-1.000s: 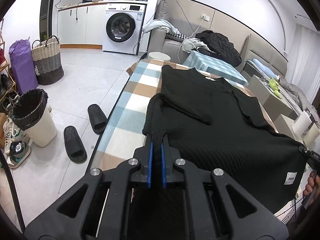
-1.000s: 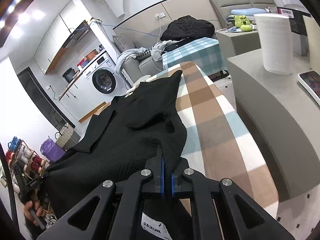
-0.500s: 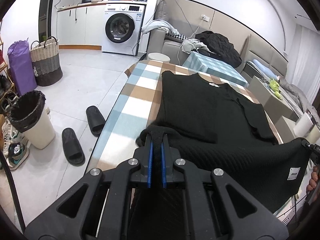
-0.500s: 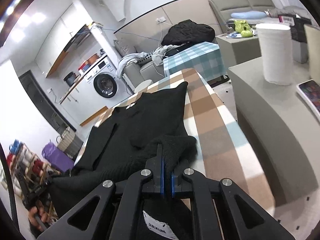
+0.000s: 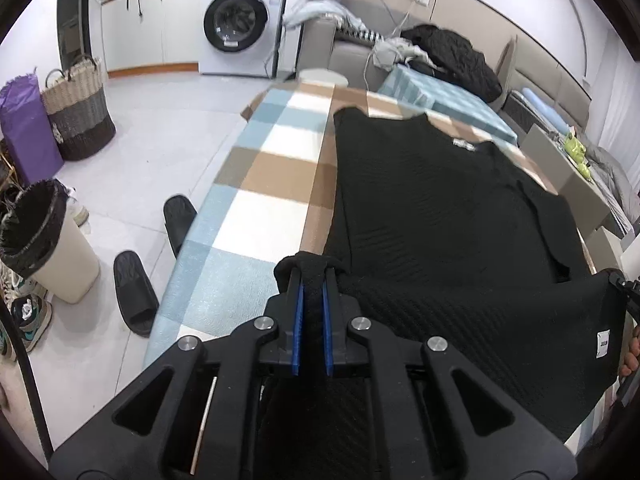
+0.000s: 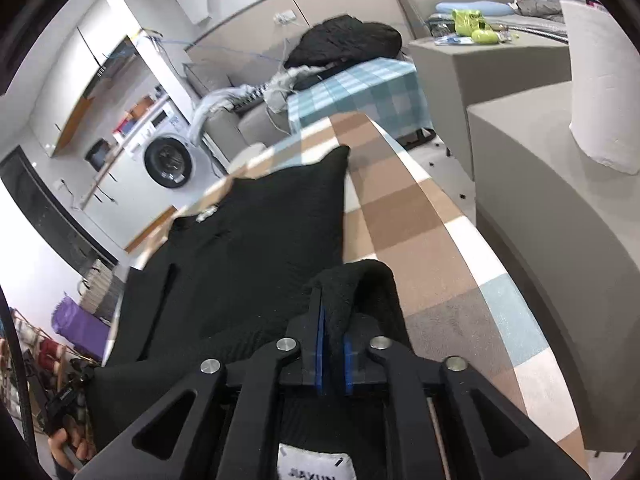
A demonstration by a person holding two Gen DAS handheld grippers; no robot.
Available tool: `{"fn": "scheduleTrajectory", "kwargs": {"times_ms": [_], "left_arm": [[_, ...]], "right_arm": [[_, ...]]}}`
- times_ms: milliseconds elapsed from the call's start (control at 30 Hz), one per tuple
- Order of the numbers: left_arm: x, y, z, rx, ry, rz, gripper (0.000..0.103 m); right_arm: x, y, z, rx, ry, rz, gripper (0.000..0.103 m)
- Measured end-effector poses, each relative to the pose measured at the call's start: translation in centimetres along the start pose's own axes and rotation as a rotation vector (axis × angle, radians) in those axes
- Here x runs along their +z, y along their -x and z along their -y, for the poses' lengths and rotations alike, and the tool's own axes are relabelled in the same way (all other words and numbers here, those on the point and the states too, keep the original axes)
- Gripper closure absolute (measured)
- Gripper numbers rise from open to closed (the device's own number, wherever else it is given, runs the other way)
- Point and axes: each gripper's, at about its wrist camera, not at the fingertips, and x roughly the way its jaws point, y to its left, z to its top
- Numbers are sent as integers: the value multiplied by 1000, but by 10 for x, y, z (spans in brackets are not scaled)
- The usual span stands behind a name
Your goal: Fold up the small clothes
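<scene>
A black knit top (image 5: 432, 200) lies flat on the checked table (image 5: 264, 176), collar at the far end. Its near hem is lifted and stretched between both grippers. My left gripper (image 5: 311, 276) is shut on the hem's left corner, above the table's near left part. My right gripper (image 6: 334, 300) is shut on the hem's right corner, where a white label (image 6: 316, 466) hangs. The top also shows in the right wrist view (image 6: 256, 240), sleeves folded inward. The right gripper appears at the left view's right edge (image 5: 624, 292).
Left of the table on the floor are two black slippers (image 5: 136, 292), a bin (image 5: 44, 240) and a woven basket (image 5: 78, 116). A washing machine (image 5: 240, 24) stands behind. Right of the table is a grey cabinet (image 6: 560, 208) with a paper roll (image 6: 600, 80).
Both grippers have pulled the hem back toward the near end of the table, unfolding the lower part of the top. The garment now lies longer and flatter.
</scene>
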Motion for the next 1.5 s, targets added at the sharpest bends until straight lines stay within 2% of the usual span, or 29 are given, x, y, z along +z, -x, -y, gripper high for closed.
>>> {"fn": "scheduleTrajectory", "kwargs": {"times_ms": [33,100,133,167,200,300,400,467,500,533,567,600,633,667,833,1200,1300,1333,1367,1500], "left_arm": [[0,-4,-2,-8,11,-4,97],[-1,-7,-6,-18,24,-16,84],[-3,-7,-7,-9,25,-31,62],[-5,-7,-9,0,32,-43,39],[-9,-5,-12,-10,41,-41,35],[-15,-7,-14,-69,36,-46,35],[-17,-21,-8,-41,36,-85,35],[-16,-31,-3,-57,49,-123,35],[-16,-32,0,-55,41,-119,35],[-14,-35,5,-53,21,-112,42],[-15,-35,7,-59,13,-110,54],[-15,-36,9,-65,7,-110,60],[-15,-37,11,-73,0,-112,72],[-16,-35,14,-85,-12,-110,78],[-20,-28,19,-79,-44,-104,85],[-43,9,7,-59,-38,-91,85],[-47,20,-3,-30,-19,-80,69],[-48,24,-4,-10,-13,-80,57],[-50,28,-7,1,-9,-77,52],[-63,52,-12,6,-15,-48,52]], "right_arm": [[0,-3,2,-13,6,-15,84],[-2,-1,5,-43,27,-20,70],[-5,3,8,-53,32,-10,55],[-7,8,11,-51,33,-4,46],[-9,10,14,-44,37,-6,44],[-13,5,20,-20,64,-53,43],[-15,-6,19,-1,71,-62,43],[-17,-16,14,-1,85,-78,45],[-18,-19,11,-6,92,-78,47],[-19,-22,7,-4,103,-81,52],[-21,-24,4,-3,111,-85,60],[-21,-28,1,-7,124,-95,63],[-22,-31,-3,-19,140,-100,66],[-22,-32,-5,-23,150,-101,69],[-25,-33,-8,-32,187,-124,79],[-51,-10,-7,-5,182,-178,80],[-54,-6,-6,-14,180,-175,73],[-54,-4,-5,-27,181,-174,63],[-54,-1,-3,-37,177,-169,57],[-55,21,6,-48,167,-144,57]]}}
